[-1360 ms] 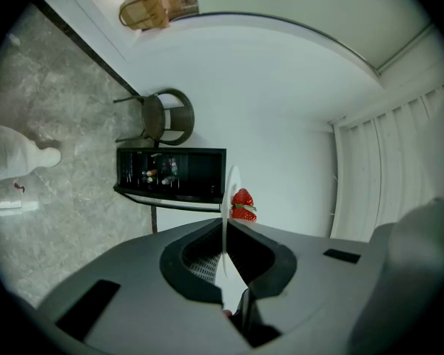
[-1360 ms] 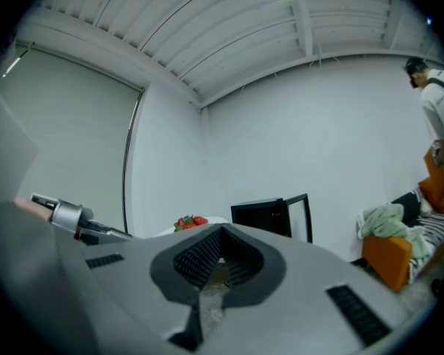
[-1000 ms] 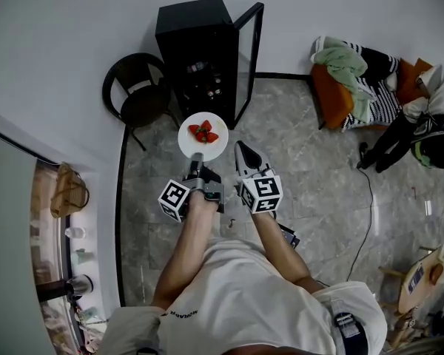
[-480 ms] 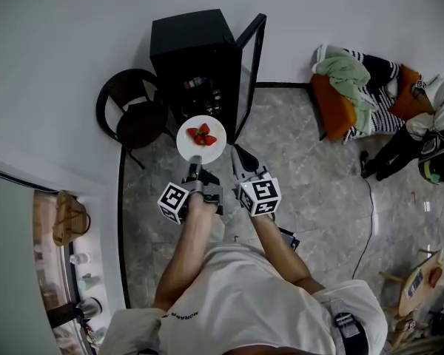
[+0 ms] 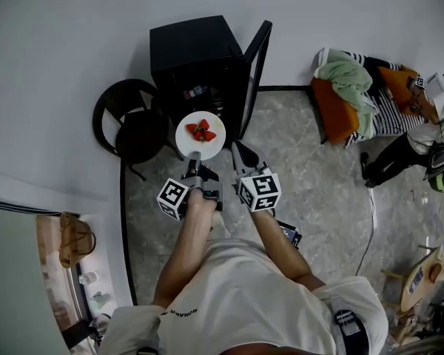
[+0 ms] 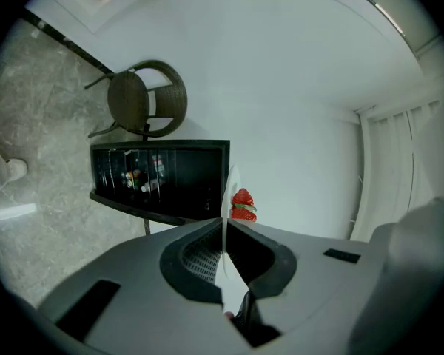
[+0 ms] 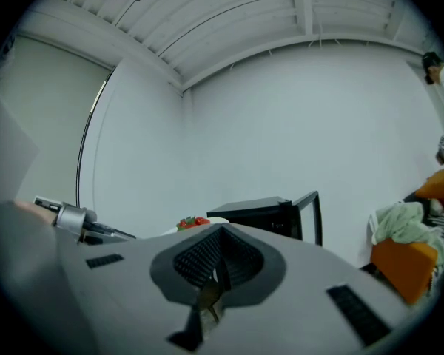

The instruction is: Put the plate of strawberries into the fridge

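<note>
Closer to the open fridge (image 5: 196, 54) now, my left gripper (image 5: 194, 157) clamps the near rim of the plate (image 5: 186, 140), strawberries (image 5: 201, 131) just before the fridge's mouth, my right gripper (image 5: 239, 148) alongside, clenched on nothing.

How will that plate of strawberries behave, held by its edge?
The plate looks thin and stiff, so it probably won't sag. Pinched only at its rim by the left hand-held gripper, it may tip. The strawberries lie loose and would likely roll off if tilted.
</note>
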The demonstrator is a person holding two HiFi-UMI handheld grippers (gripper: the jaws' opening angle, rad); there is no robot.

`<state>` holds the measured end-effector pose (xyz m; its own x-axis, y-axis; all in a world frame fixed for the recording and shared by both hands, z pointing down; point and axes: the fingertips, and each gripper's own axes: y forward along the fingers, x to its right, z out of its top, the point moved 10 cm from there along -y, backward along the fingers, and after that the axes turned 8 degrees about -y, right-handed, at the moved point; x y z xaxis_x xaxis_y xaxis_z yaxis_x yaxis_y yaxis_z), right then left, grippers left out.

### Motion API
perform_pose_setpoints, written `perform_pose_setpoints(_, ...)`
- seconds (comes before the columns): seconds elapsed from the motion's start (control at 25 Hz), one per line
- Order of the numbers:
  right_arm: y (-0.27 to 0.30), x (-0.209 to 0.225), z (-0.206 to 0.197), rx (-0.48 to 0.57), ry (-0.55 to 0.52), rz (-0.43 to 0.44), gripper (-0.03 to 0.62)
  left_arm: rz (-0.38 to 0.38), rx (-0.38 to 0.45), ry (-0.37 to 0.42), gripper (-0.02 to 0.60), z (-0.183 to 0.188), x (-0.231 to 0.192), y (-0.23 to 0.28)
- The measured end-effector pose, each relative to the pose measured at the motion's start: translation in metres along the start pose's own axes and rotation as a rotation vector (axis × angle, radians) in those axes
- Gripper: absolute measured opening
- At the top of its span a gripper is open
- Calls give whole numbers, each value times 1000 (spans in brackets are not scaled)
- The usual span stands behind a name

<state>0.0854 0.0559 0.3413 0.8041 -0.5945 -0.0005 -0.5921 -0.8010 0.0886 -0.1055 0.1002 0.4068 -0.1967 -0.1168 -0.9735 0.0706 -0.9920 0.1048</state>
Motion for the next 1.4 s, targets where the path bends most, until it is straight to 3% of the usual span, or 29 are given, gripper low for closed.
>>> perform_pose_setpoints(0.36, 60, 4, 1, -26, 38, -52, 3, 25, -50, -9, 10, 37, 9, 52)
perform_pose_setpoints(0.72, 87, 18, 5, -41, 21, -72, 3, 44, -74, -22, 11, 43, 7, 85)
perform_pose_setpoints(1.08, 107, 31, -5, 8, 0, -4, 3, 49, -48, -8, 11, 44, -5, 105)
perform_pose_setpoints(1.4, 134, 58, -26, -16, 12, -5, 3, 82, -41, -7, 11, 44, -24, 139)
